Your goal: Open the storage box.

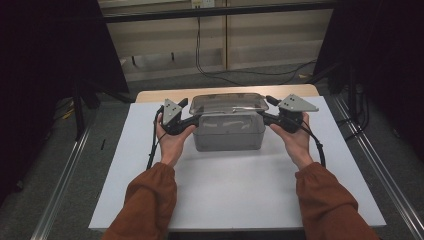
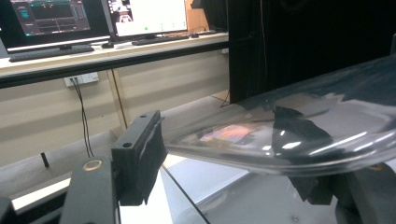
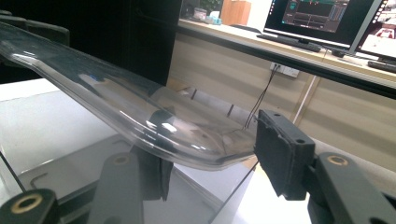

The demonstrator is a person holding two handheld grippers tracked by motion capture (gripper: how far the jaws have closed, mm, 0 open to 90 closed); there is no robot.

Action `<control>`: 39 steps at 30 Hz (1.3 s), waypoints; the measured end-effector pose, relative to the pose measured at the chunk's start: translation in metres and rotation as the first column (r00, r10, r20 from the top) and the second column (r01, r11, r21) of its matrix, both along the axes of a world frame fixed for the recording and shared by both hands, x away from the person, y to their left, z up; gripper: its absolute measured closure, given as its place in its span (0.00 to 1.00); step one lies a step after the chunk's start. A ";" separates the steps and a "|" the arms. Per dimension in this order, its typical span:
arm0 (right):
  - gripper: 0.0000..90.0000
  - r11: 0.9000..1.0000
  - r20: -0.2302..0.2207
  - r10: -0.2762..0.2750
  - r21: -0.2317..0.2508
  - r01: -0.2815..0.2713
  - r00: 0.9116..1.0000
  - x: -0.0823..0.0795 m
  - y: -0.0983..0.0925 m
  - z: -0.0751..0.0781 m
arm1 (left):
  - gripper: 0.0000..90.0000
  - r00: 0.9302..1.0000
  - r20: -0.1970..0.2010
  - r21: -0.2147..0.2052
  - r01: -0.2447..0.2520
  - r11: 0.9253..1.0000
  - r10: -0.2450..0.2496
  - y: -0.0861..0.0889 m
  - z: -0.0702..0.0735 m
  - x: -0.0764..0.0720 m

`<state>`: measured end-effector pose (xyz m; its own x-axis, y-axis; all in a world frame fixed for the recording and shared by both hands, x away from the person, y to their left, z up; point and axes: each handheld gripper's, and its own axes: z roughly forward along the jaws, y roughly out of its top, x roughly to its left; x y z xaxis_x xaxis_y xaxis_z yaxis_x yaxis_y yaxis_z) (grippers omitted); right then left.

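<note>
A white table (image 1: 235, 200) carries a clear plastic box (image 1: 229, 134), and both grippers meet it at its top, one at each end. The box's clear lid (image 1: 230, 103) lies across the opening, its left rim edge running between the jaws of the left gripper (image 1: 191, 120) and its right rim edge between those of the right gripper (image 1: 266, 118). In the left gripper view the lid (image 2: 299, 135) passes between the pads at a middling gap, and one pad (image 2: 147, 154) stands just off the rim, so no clamp shows yet. In the right gripper view the lid edge (image 3: 154, 126) likewise sits between half-open jaws, the outer pad (image 3: 280, 154) apart from it. The step in hand looks like taking hold of the lid at both ends; next, each pair needs to close squarely on the rim before any level lift.
</note>
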<state>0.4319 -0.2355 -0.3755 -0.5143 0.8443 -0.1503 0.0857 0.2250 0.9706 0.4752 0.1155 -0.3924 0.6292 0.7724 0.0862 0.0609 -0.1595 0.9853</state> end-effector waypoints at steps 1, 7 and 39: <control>0.53 1.000 0.001 -0.002 0.002 0.002 1.000 0.000 0.000 0.000 | 0.38 1.000 -0.002 -0.004 0.000 1.000 0.000 0.000 0.000 0.001; 0.54 1.000 0.005 0.003 0.004 -0.003 1.000 0.003 0.000 0.004 | 0.40 1.000 0.011 0.000 0.005 1.000 -0.005 -0.001 0.005 0.004; 0.59 0.997 0.047 0.027 0.067 -0.030 0.999 0.026 -0.002 0.009 | 0.57 0.998 0.051 0.009 -0.021 1.000 0.021 -0.001 0.013 0.017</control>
<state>0.4583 -0.2372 -0.3668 -0.5323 0.8384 -0.1171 0.0354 0.1602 0.9864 0.4924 0.1148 -0.3792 0.6076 0.7843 0.1255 0.0138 -0.1684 0.9856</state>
